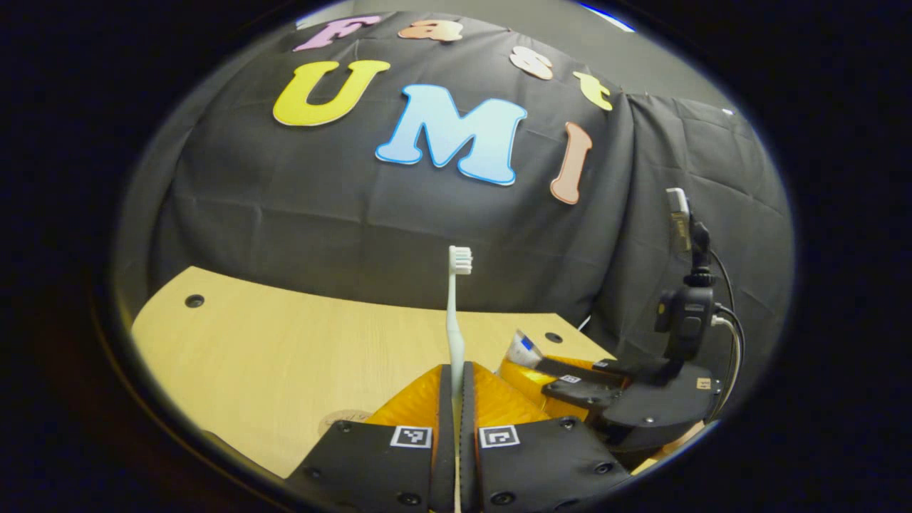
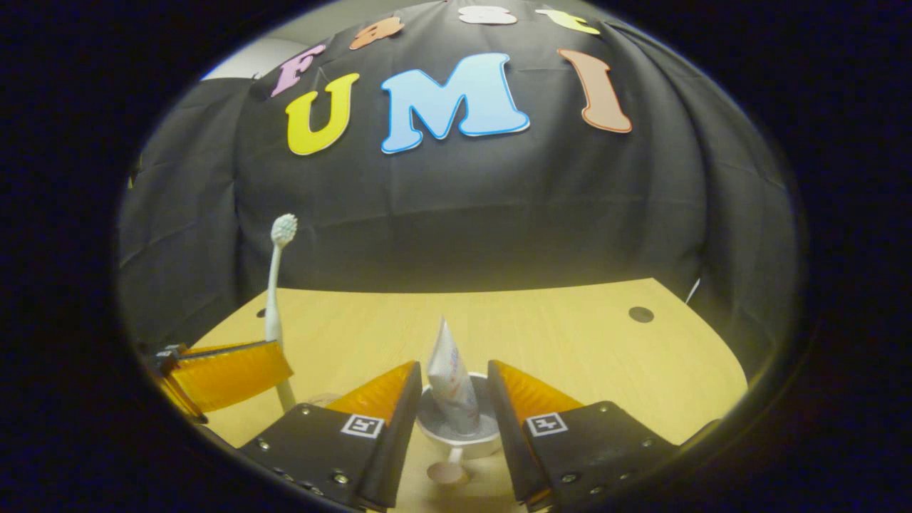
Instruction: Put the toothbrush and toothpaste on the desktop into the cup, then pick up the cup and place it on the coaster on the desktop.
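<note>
My left gripper (image 1: 456,367) is shut on the handle of a white toothbrush (image 1: 455,313), which stands upright with its bristles at the top, above the wooden desktop (image 1: 285,356). In the right gripper view, my right gripper (image 2: 454,365) is open, one finger on each side of a white cup (image 2: 459,436) on the desktop. A toothpaste tube (image 2: 449,377) stands in the cup, crimped end up, free of both fingers. The left gripper (image 2: 228,372) with the toothbrush (image 2: 273,299) shows at the left. A round coaster (image 1: 343,419) lies low on the desk, partly hidden by my left fingers.
The right gripper (image 1: 570,377) and its camera mount (image 1: 685,320) stand close at the right in the left gripper view, with the toothpaste tip (image 1: 524,347) beside them. Cable holes (image 1: 194,301) (image 2: 640,313) mark the desk. Black cloth walls close off the back.
</note>
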A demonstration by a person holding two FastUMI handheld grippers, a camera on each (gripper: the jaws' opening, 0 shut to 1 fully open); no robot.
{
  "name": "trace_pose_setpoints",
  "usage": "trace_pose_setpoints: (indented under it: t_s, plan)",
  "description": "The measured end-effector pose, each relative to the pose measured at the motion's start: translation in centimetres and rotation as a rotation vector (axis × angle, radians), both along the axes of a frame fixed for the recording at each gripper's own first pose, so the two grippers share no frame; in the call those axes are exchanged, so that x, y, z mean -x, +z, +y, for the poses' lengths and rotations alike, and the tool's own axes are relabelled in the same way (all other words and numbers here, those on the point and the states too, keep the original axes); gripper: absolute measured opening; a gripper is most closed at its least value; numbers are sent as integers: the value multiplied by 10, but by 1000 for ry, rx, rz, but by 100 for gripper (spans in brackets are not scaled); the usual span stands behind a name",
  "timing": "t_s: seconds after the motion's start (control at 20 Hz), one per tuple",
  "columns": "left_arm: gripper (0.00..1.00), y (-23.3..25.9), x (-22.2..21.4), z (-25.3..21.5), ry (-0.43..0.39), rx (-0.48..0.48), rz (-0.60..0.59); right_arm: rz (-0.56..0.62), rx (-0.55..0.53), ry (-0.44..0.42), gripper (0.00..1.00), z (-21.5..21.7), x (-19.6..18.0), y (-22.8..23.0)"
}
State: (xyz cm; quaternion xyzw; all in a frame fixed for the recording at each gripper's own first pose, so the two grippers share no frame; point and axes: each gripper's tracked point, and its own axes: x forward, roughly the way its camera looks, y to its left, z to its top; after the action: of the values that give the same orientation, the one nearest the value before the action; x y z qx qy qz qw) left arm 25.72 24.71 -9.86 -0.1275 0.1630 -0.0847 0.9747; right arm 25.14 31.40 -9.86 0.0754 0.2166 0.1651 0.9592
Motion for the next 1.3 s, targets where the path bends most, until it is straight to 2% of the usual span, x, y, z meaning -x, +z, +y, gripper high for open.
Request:
trace_pose_setpoints:
  t_s: [0.05,0.1,0.2,0.35,0.45,0.75,1.3]
  plan:
    - [10,3,-4,-3,-3,24,-14,-2,-5,-3,59,-3,1,6]
    - [10,5,-8,-4,1,36,-26,-3,-7,-13,67,-8,3,10]
    - [10,10,-15,-9,-5,49,-55,-16,-19,-39,73,-22,7,25]
    - [10,23,-29,-18,-21,82,-118,-57,-25,-118,75,-56,15,44]
    - [10,28,-37,-26,-21,140,-154,-57,-9,-151,74,-74,23,42]
    - [10,11,-53,-39,17,234,-146,-6,-50,-179,73,-96,38,33]
    - [10,-24,-64,-62,31,154,-103,36,-89,-124,73,-90,42,29]
